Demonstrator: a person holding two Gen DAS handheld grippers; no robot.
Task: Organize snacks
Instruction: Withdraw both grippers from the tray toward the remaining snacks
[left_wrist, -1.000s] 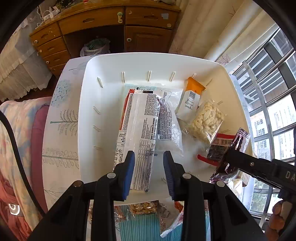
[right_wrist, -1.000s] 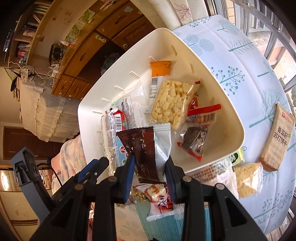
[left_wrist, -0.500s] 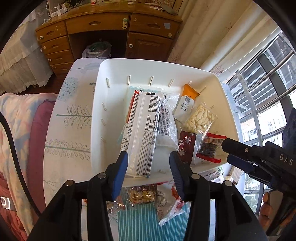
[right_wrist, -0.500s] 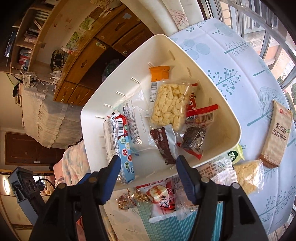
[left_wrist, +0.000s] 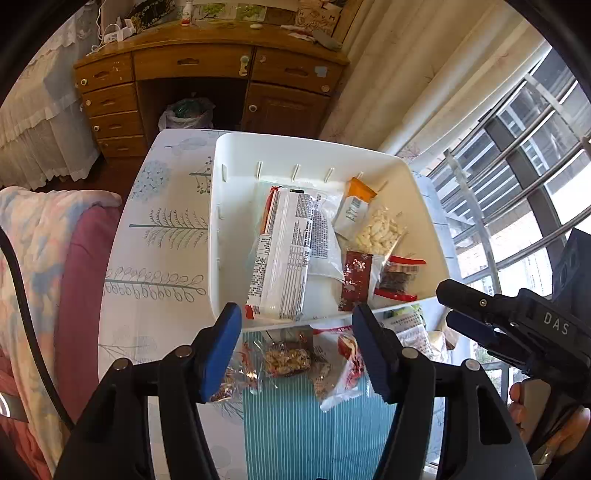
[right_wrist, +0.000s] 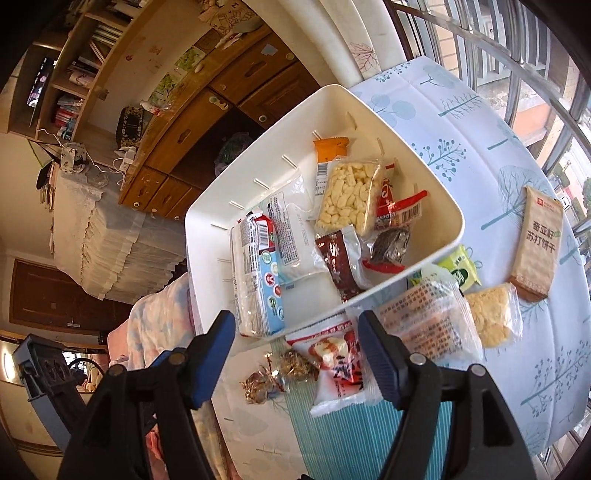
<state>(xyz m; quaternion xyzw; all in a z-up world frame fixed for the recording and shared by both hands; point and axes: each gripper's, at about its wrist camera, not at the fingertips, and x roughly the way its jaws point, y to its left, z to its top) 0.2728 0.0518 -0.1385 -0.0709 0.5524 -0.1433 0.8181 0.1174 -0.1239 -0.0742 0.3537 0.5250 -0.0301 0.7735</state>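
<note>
A white bin (left_wrist: 236, 155) (right_wrist: 280, 122) on the table holds several snack packs: a long white cracker pack (left_wrist: 284, 254), a dark red packet (left_wrist: 355, 280) (right_wrist: 338, 264), a puffed-snack bag (right_wrist: 349, 195) and an orange-topped pack (right_wrist: 330, 147). My left gripper (left_wrist: 297, 350) is open and empty, above the loose snacks in front of the bin. My right gripper (right_wrist: 297, 360) is open and empty, just above a red-and-white packet (right_wrist: 338, 363) and small nut candies (right_wrist: 282, 373). The right gripper also shows in the left wrist view (left_wrist: 465, 310).
Loose on the tree-print tablecloth (right_wrist: 461, 122): a clear printed bag (right_wrist: 428, 323), a yellow cracker pack (right_wrist: 491, 319), a green packet (right_wrist: 460, 269), a tan biscuit pack (right_wrist: 537, 240). A teal striped mat (left_wrist: 314, 435) lies at the near edge. A bed lies left, a wooden desk (left_wrist: 207, 70) behind, windows right.
My right gripper opened and let the dark red packet drop into the bin. Both grippers drew back from the bin and opened wider.
</note>
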